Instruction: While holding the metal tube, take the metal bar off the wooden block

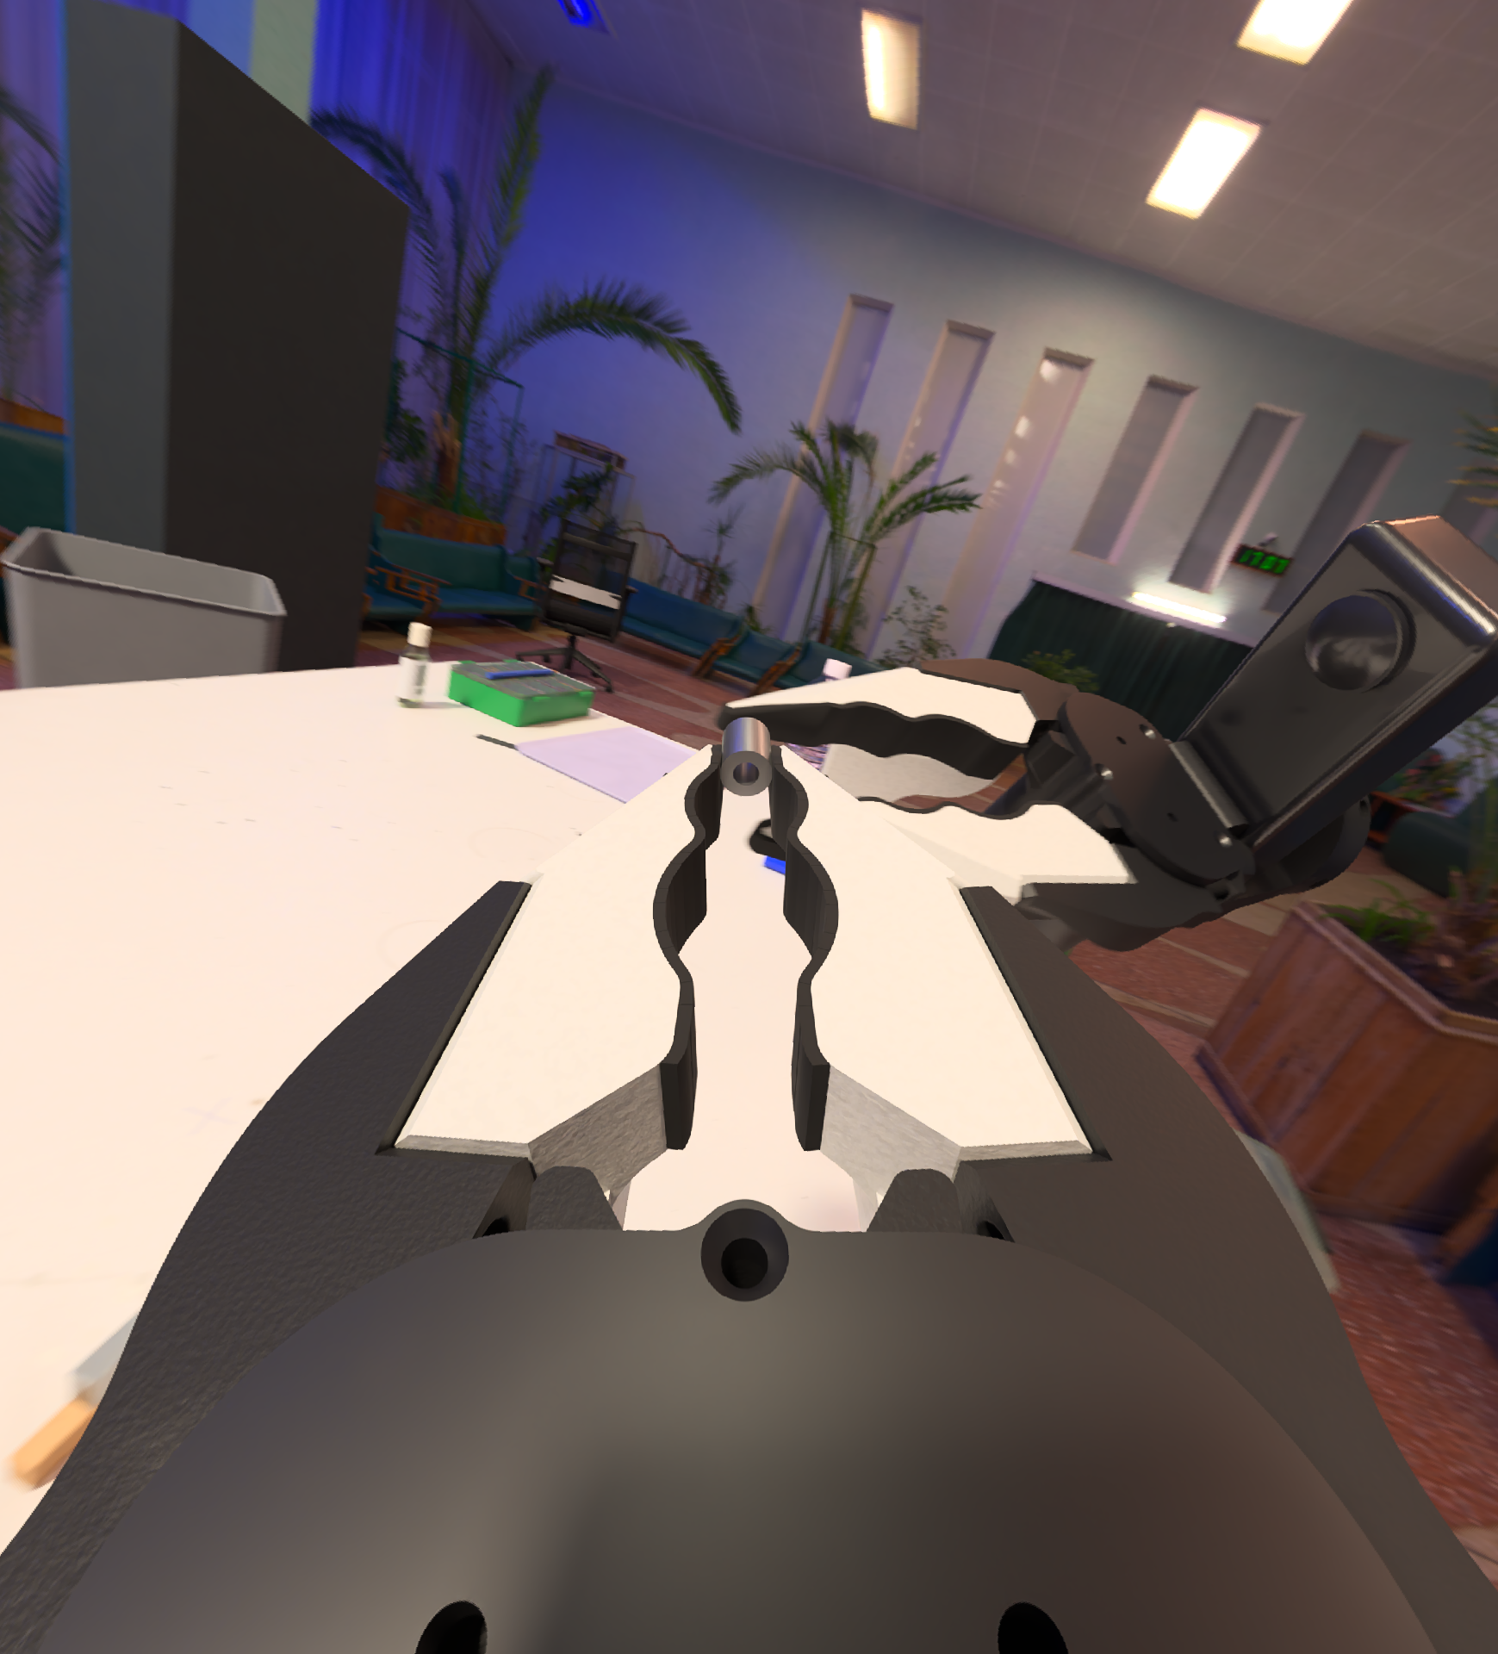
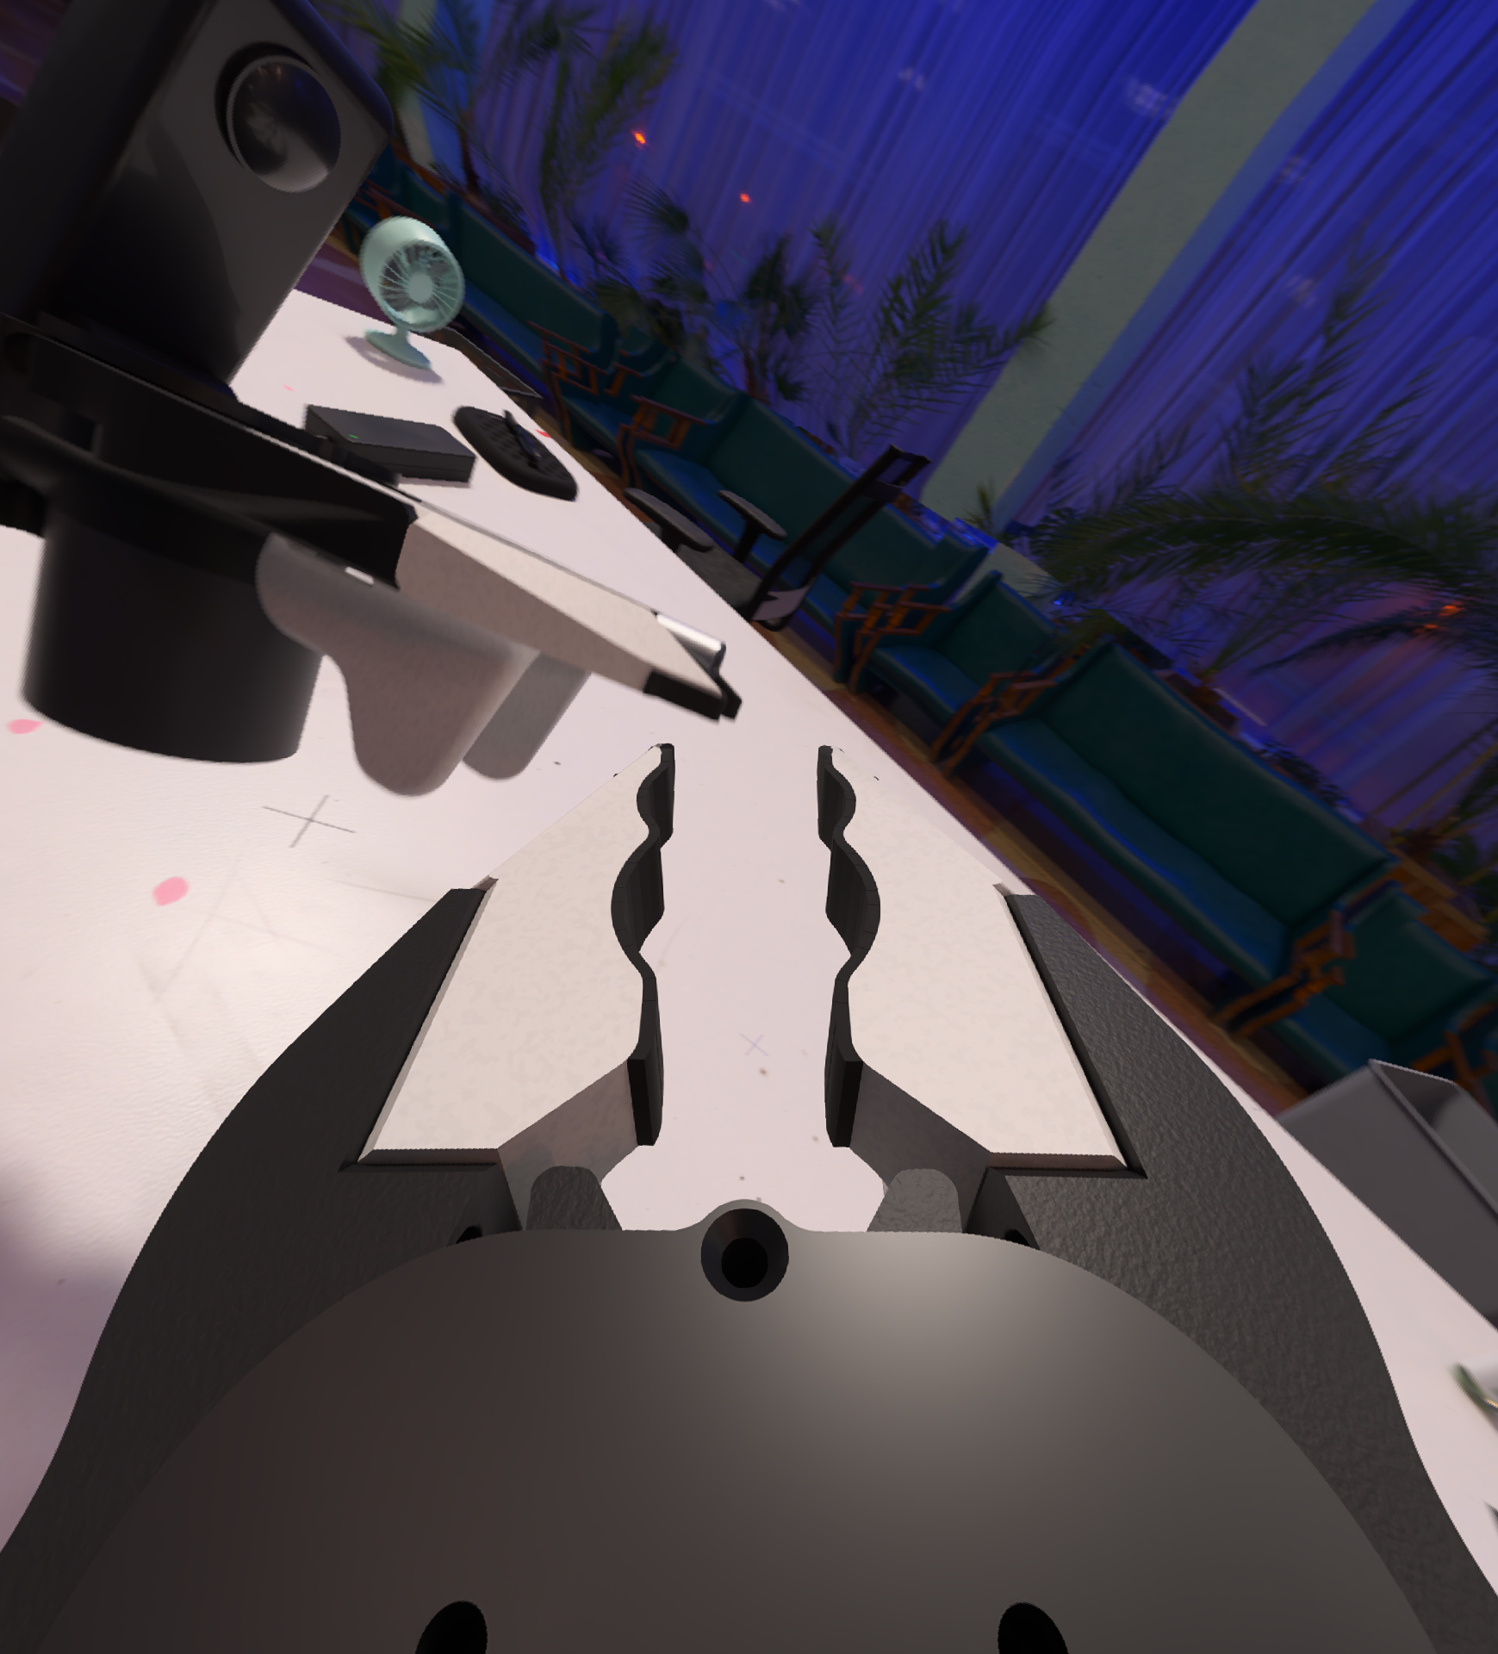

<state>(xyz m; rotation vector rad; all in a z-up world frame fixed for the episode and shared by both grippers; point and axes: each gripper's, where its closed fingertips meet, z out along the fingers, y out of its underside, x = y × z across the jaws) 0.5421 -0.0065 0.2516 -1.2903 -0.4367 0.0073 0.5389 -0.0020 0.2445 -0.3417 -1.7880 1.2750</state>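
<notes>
While the left gripper (image 1: pixel 747 777) clamps the metal tube (image 1: pixel 746 757) at its fingertips above the white table (image 1: pixel 190 895), the tube's bore faces the camera, its long axis running away. Just beyond, the right gripper (image 2: pixel 745 761) hangs spread and empty. Farther off, the grey bin's (image 1: pixel 136 604) contents are hidden; bar and block are unseen.

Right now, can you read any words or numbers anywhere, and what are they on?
Green lit display on the far wall: too blurred to read.
Small bottle on the table: label too small to read.
Green box: nothing readable.
Metal tube: no writing.
Table: only thin crosses, no words.
</notes>
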